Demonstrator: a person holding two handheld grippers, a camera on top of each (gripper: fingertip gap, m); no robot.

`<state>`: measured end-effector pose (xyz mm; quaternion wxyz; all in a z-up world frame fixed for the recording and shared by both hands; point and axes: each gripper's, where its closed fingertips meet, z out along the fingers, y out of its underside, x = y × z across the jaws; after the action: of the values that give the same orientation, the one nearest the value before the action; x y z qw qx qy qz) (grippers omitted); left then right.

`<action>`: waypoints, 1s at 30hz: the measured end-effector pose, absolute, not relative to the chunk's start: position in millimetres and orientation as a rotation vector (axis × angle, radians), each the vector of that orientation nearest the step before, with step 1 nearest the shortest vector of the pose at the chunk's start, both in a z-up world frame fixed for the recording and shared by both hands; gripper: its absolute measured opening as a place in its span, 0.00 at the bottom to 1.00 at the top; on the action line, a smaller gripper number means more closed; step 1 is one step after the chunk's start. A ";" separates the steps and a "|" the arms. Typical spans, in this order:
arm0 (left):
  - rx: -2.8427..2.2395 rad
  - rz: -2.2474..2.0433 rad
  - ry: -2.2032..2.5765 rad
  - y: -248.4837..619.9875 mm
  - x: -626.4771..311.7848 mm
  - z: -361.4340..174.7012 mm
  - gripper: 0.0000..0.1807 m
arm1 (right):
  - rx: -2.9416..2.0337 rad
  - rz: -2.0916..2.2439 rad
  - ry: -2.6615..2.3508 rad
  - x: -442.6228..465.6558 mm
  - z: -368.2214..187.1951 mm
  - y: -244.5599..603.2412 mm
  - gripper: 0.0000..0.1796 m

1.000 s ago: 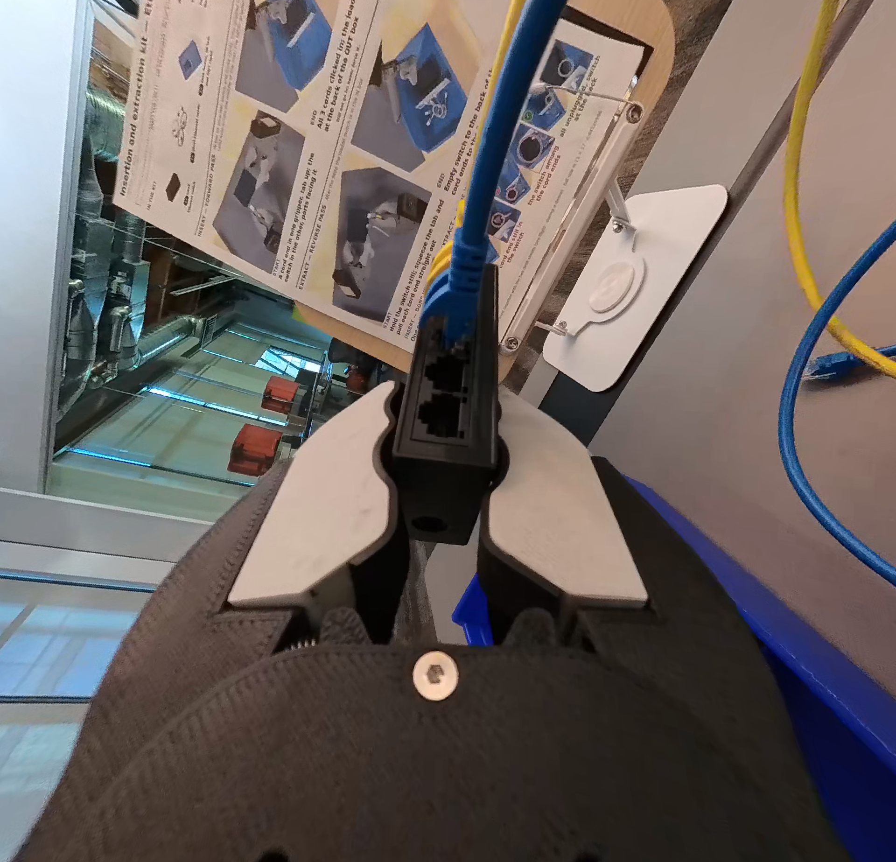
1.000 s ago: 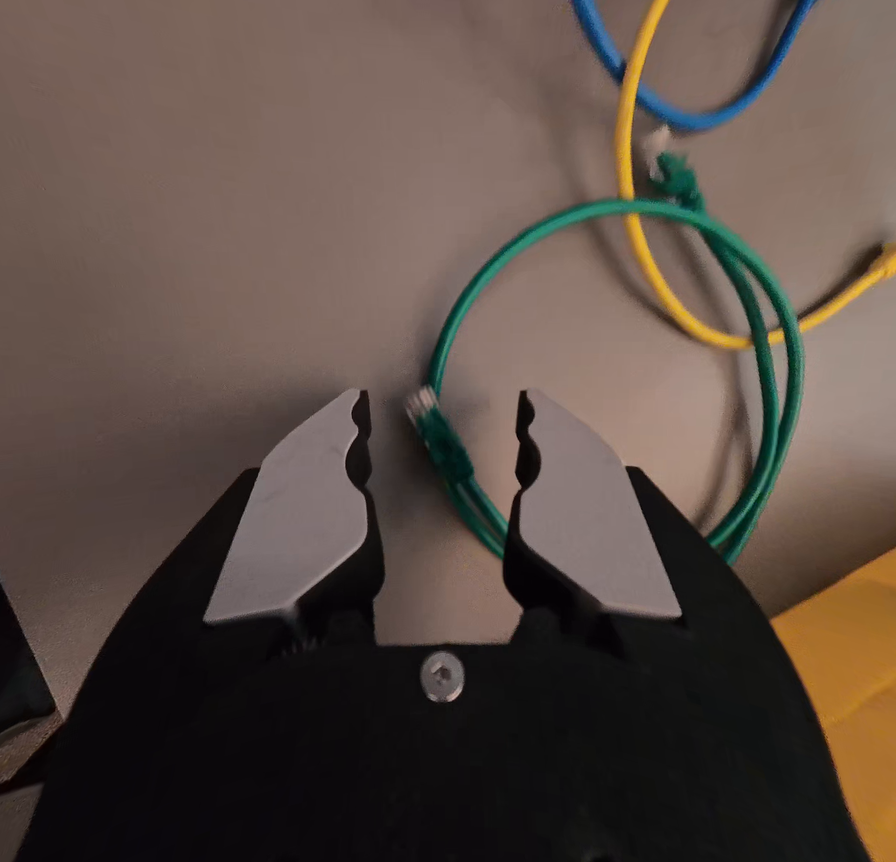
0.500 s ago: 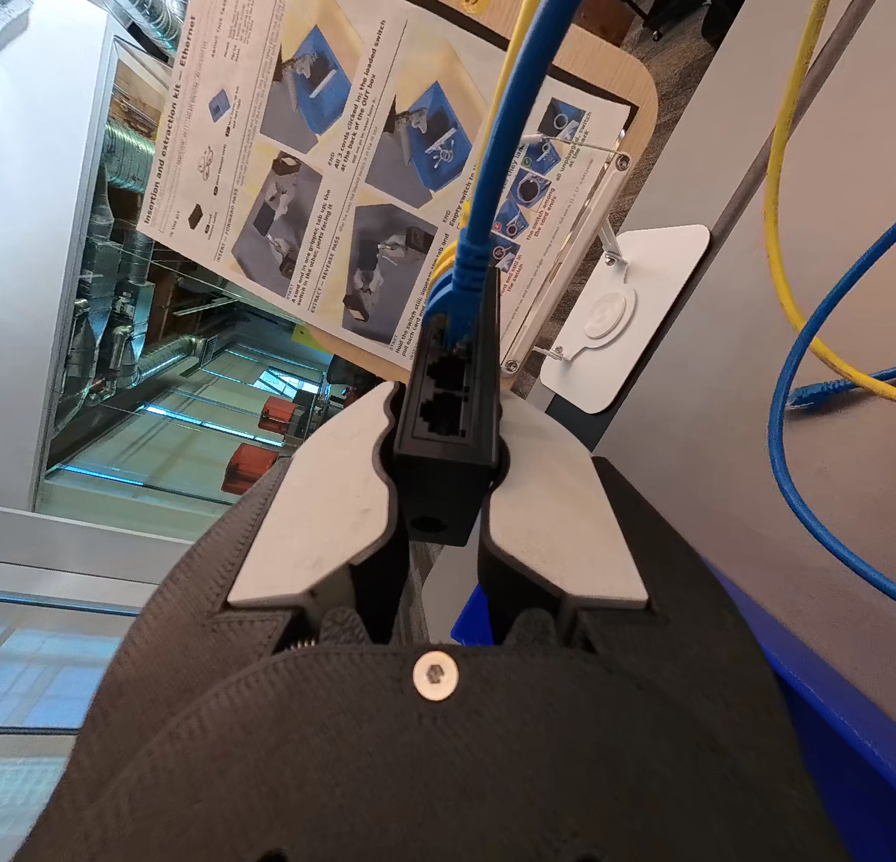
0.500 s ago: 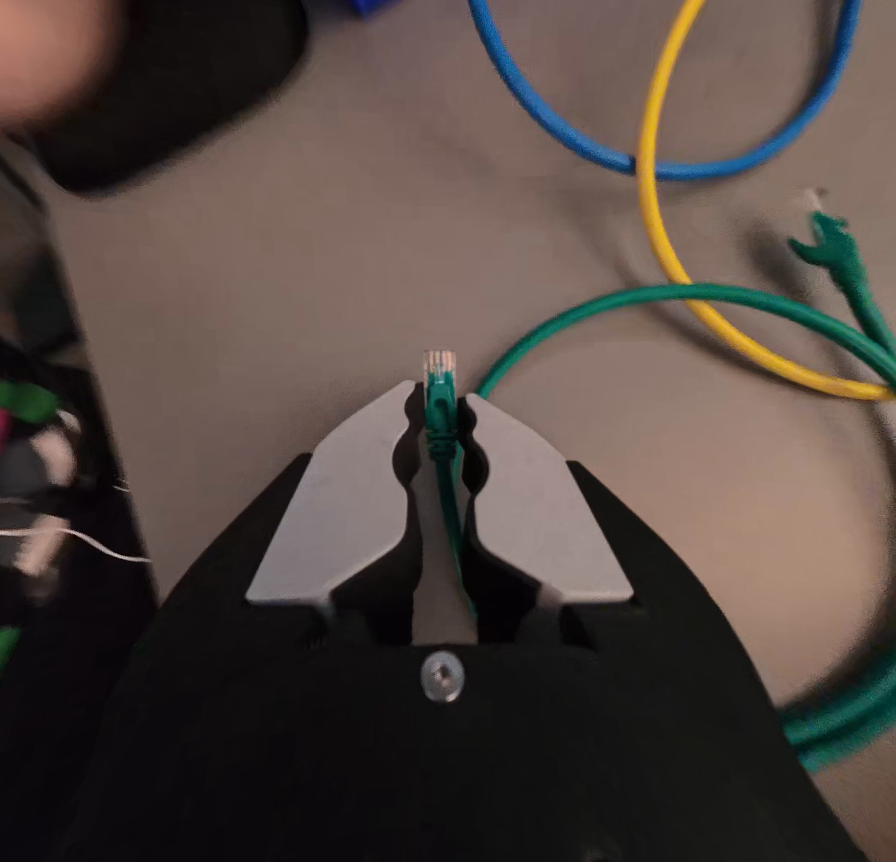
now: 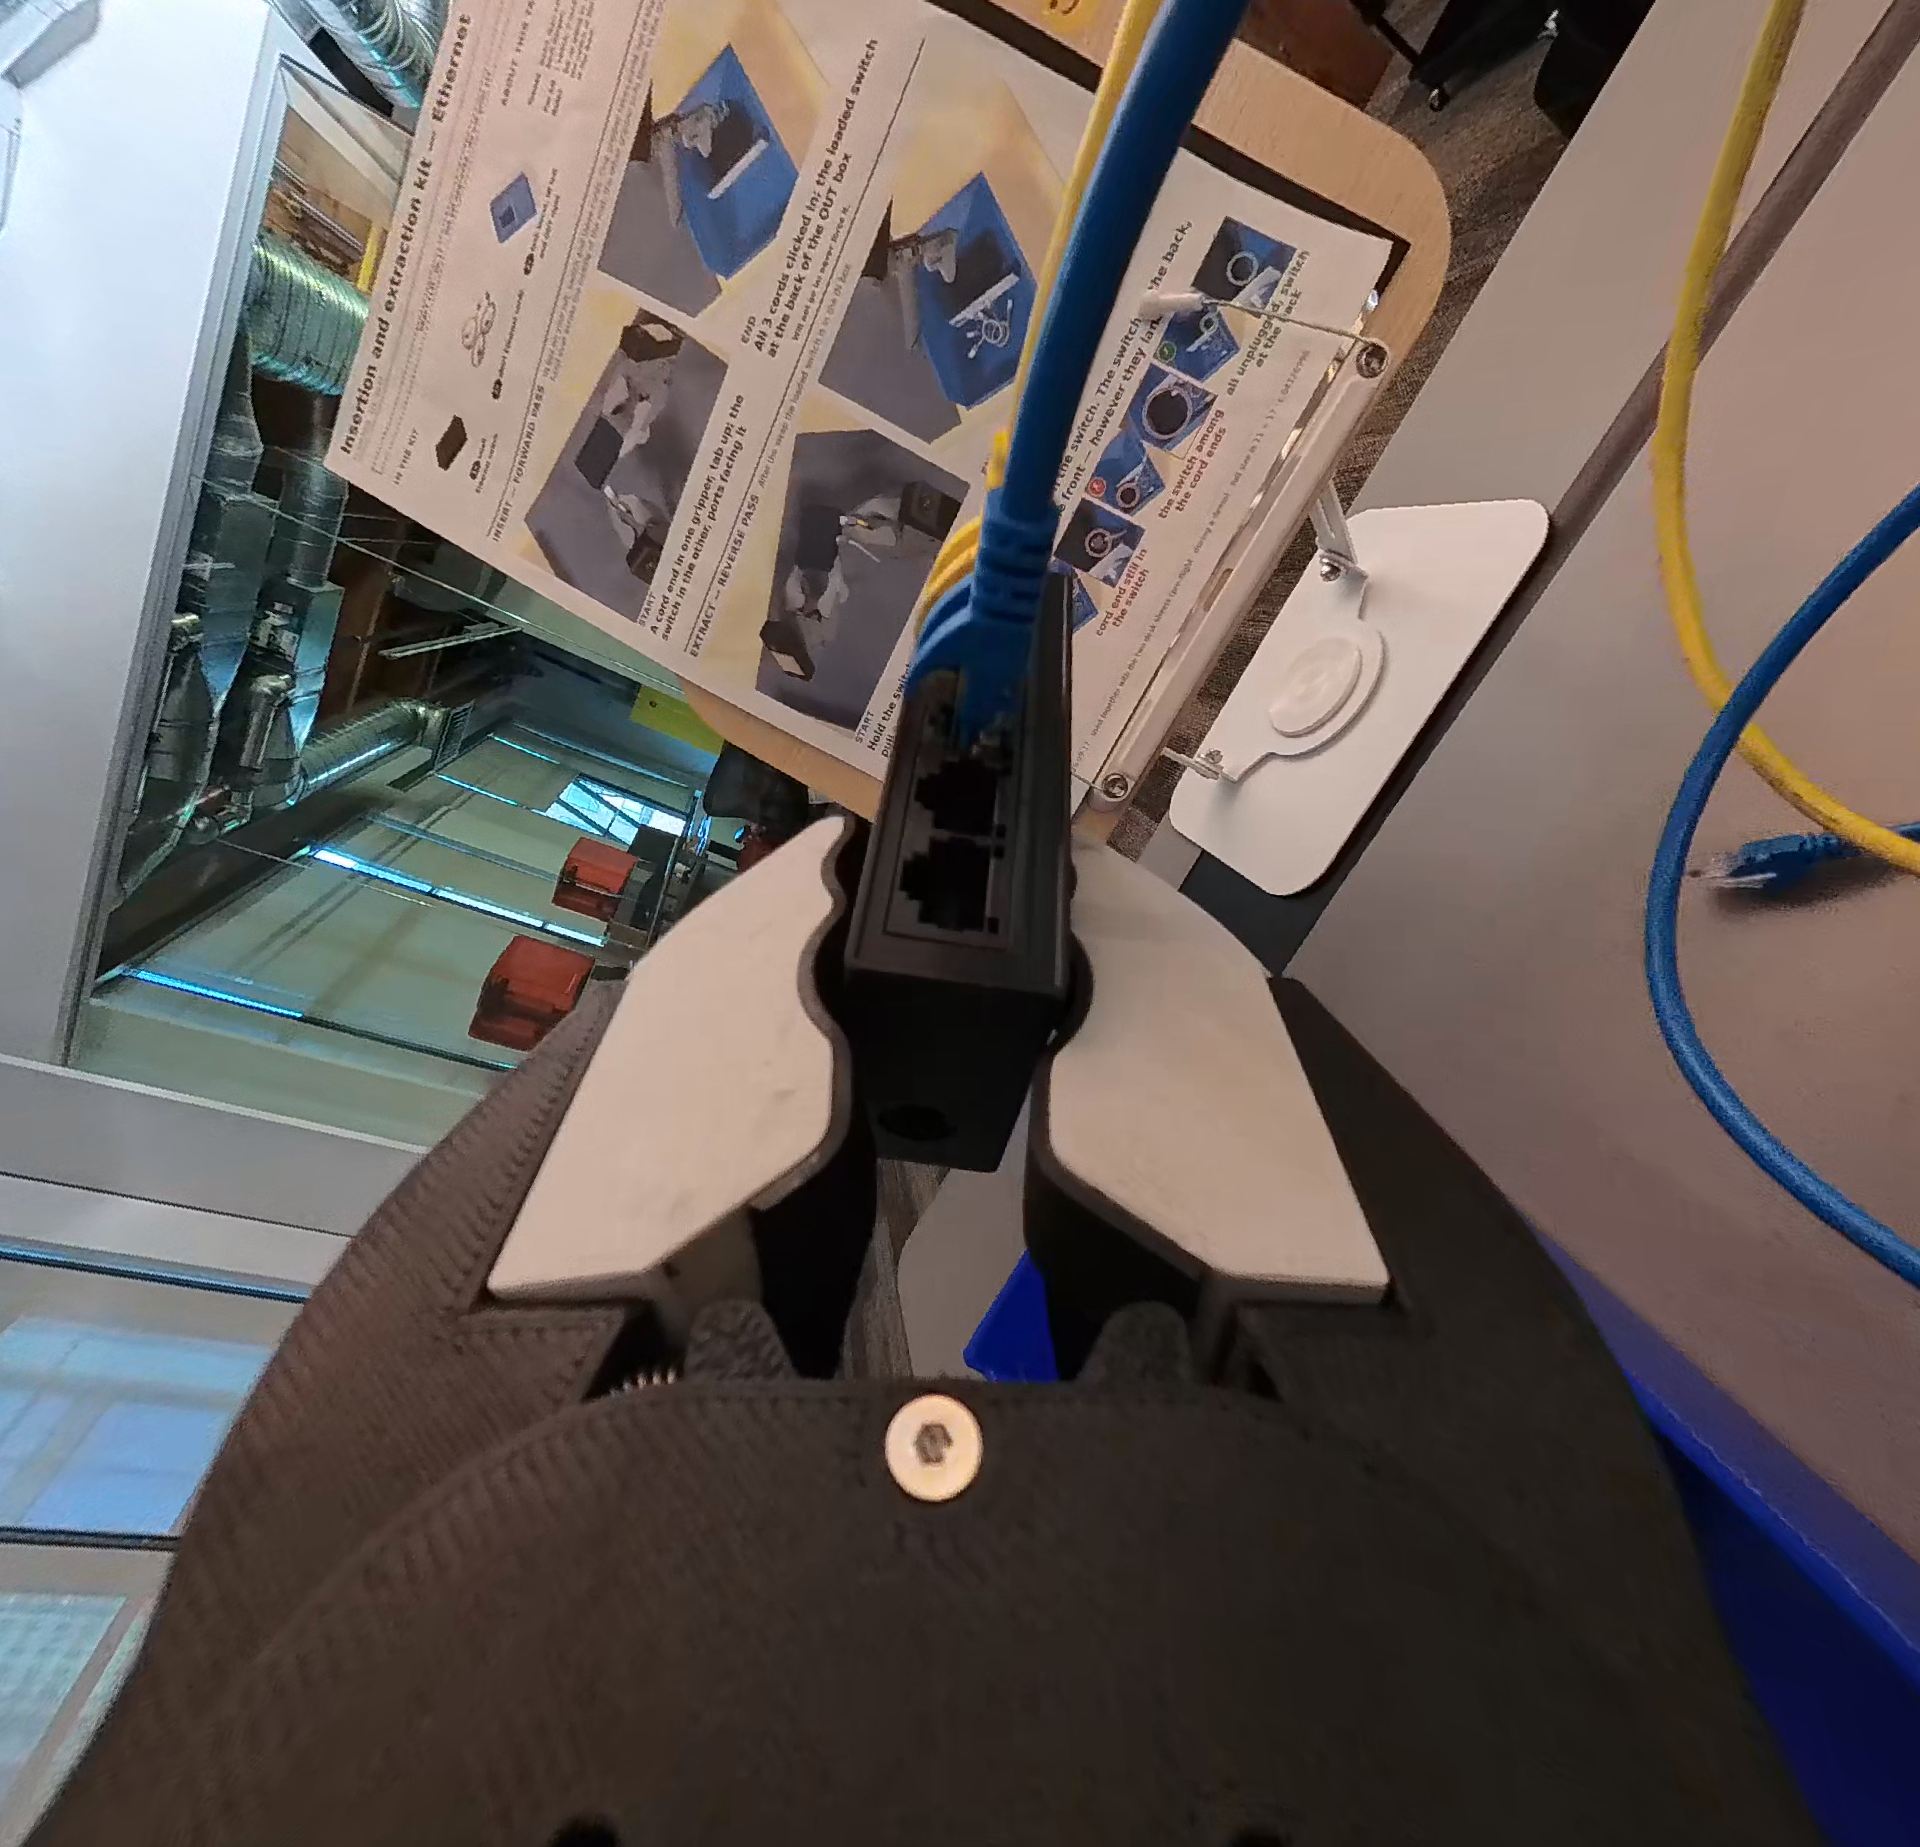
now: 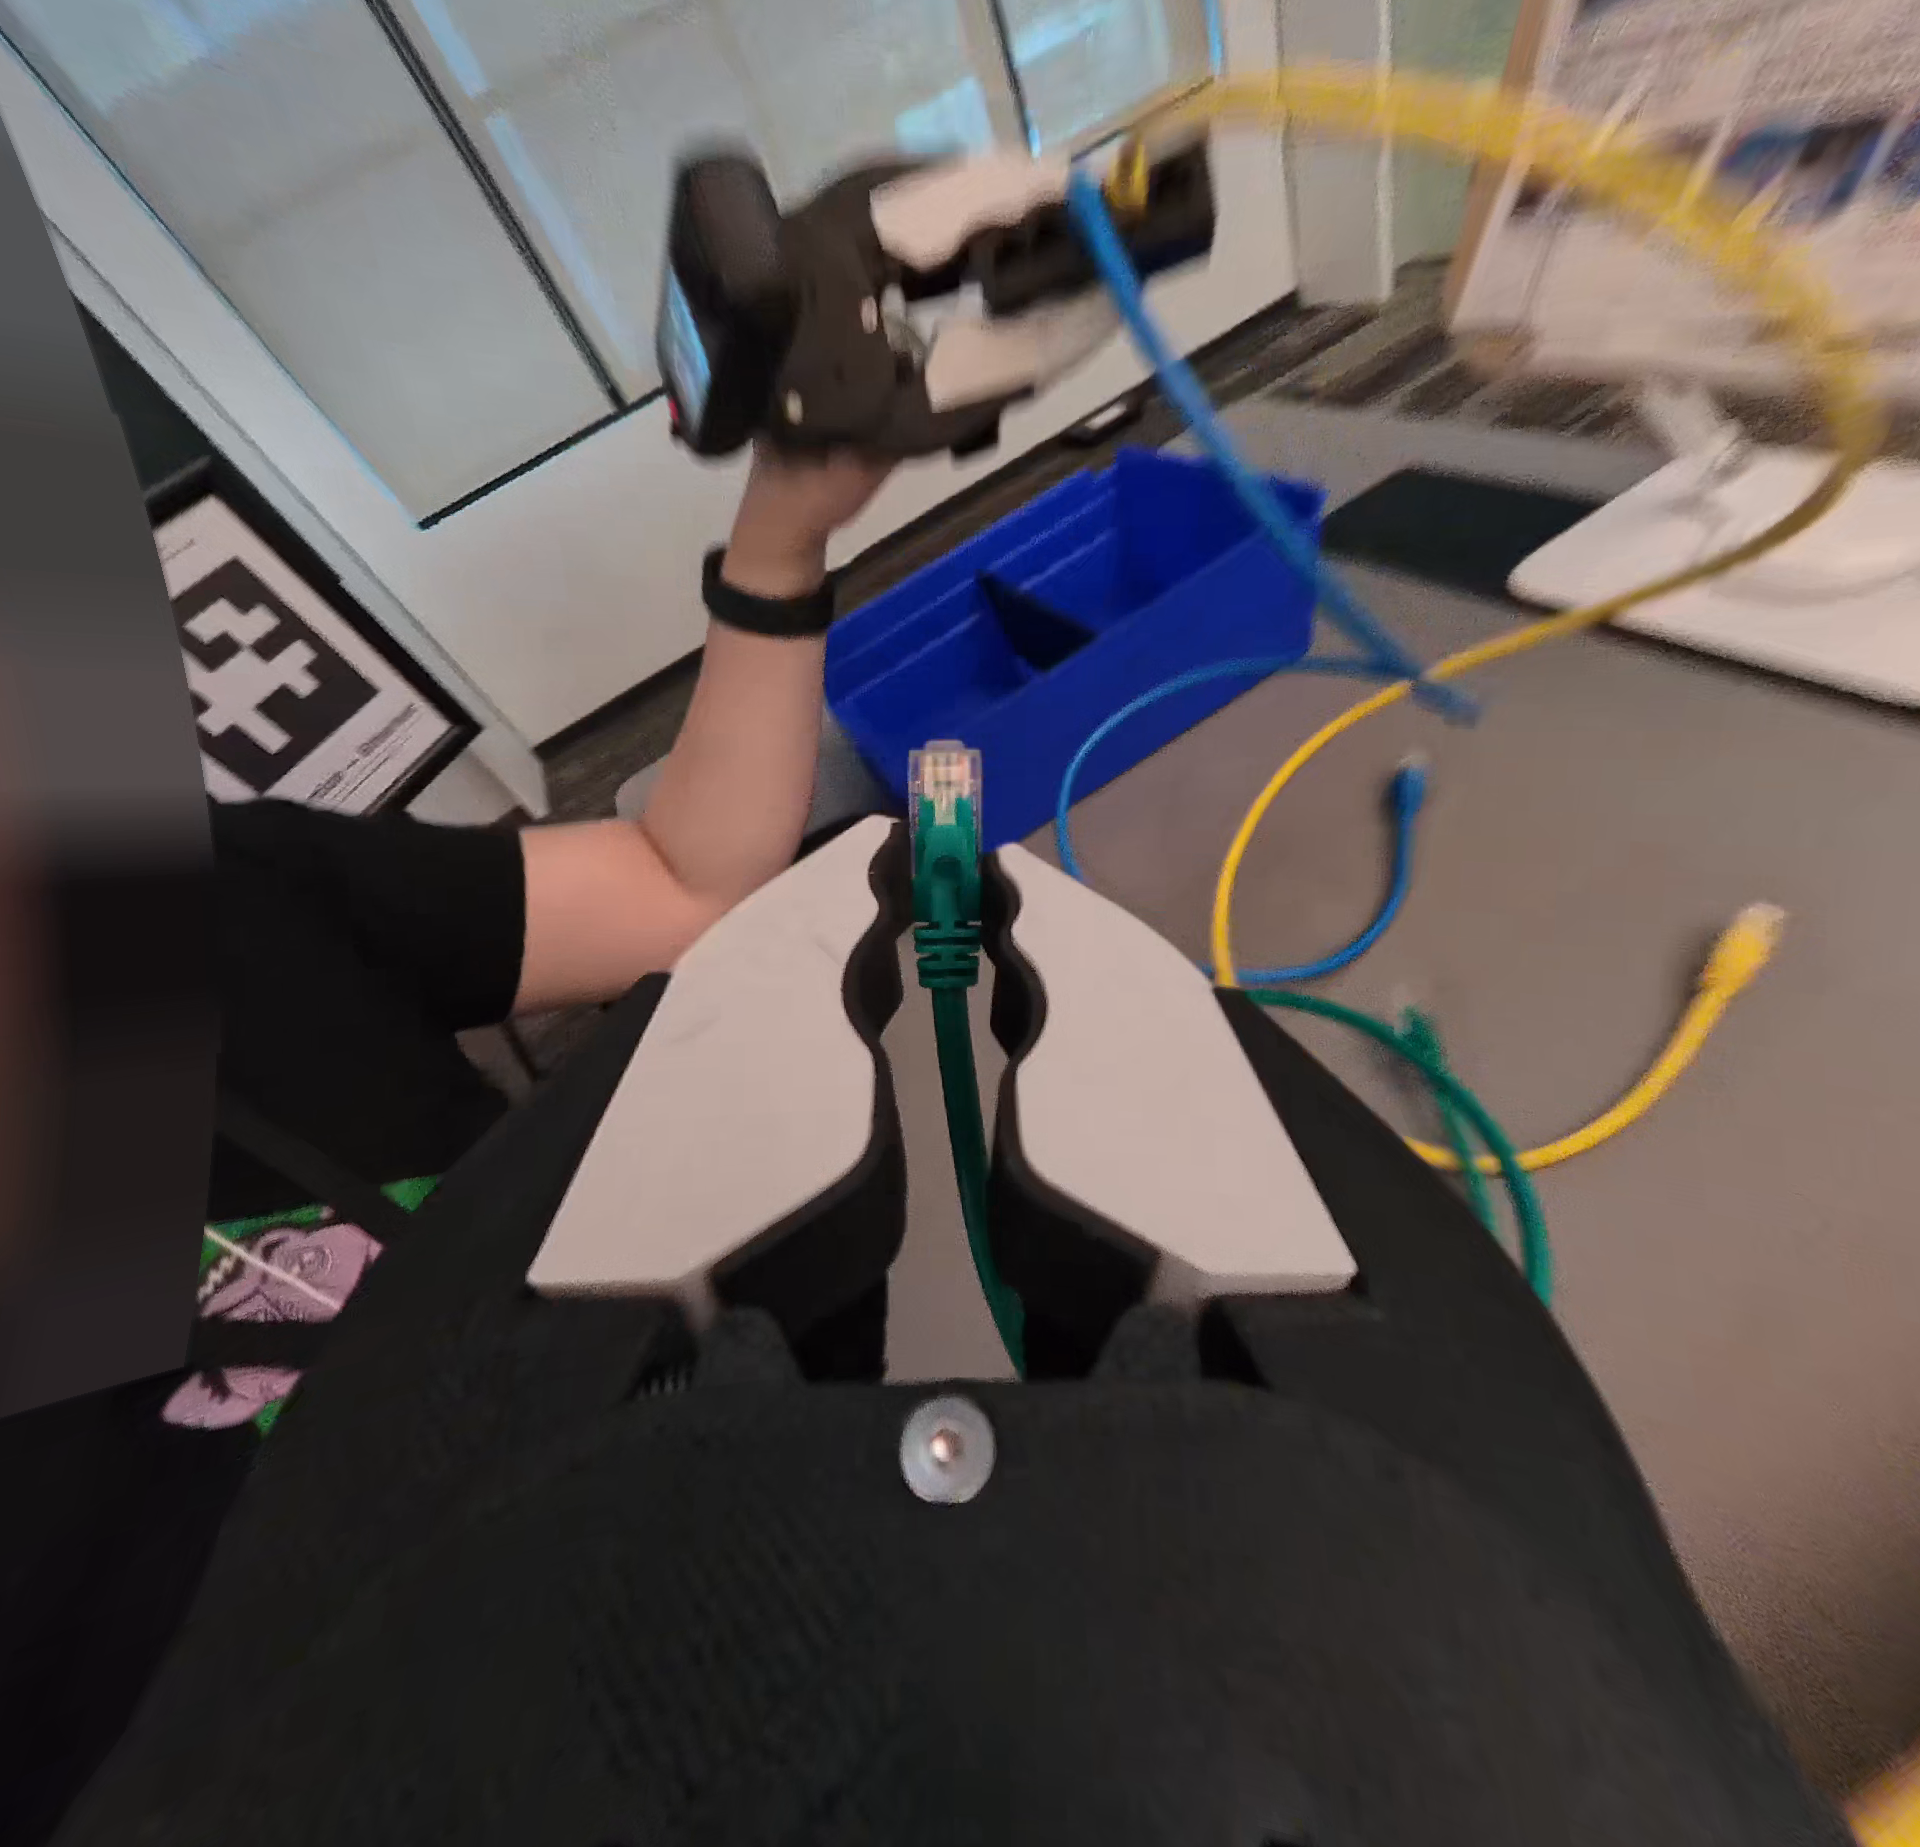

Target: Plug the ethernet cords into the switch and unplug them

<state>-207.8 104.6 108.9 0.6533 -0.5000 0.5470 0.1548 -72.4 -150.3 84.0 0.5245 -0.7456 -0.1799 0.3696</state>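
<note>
A: Left first. The left tongs (image 5: 956,950) pinch the black switch (image 5: 961,862) between their tips, ports facing up. The blue cord (image 5: 1081,332) sits plugged just beyond them, two ports free nearer.

B: The right tongs (image 6: 943,867) are pressed onto the green cord (image 6: 945,924), its clear plug poking past the tips.

A: Risk?

B: I reckon a tilted plug jams at the port, or the switch twists in the grip.

A: Only the right view shows the blue bin (image 6: 1070,644) ahead and the loose yellow cord (image 6: 1621,1070) to the right.

Two near switch (image 5: 961,862) ports open; blue cord (image 5: 1091,270) and yellow cord (image 5: 1101,135) crowd far ports.
</note>
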 end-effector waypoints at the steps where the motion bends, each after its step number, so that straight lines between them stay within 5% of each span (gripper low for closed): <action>1: -1.139 0.353 1.241 105.6 -208.1 108.2 0.17 | -1.769 0.836 -0.432 -63.3 107.9 -150.9 0.07; 16: -1.162 0.378 1.237 116.6 -202.6 96.5 0.17 | -1.676 0.135 -0.366 25.6 405.4 -148.2 0.07; 30: -1.147 0.402 1.265 111.7 -195.3 93.2 0.16 | -1.711 -0.165 -0.141 123.0 452.3 -155.8 0.07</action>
<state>-195.3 111.7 93.2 0.6394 -0.5026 0.5545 0.1761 123.0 -155.8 452.3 0.6506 -0.7534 -0.0619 -0.0726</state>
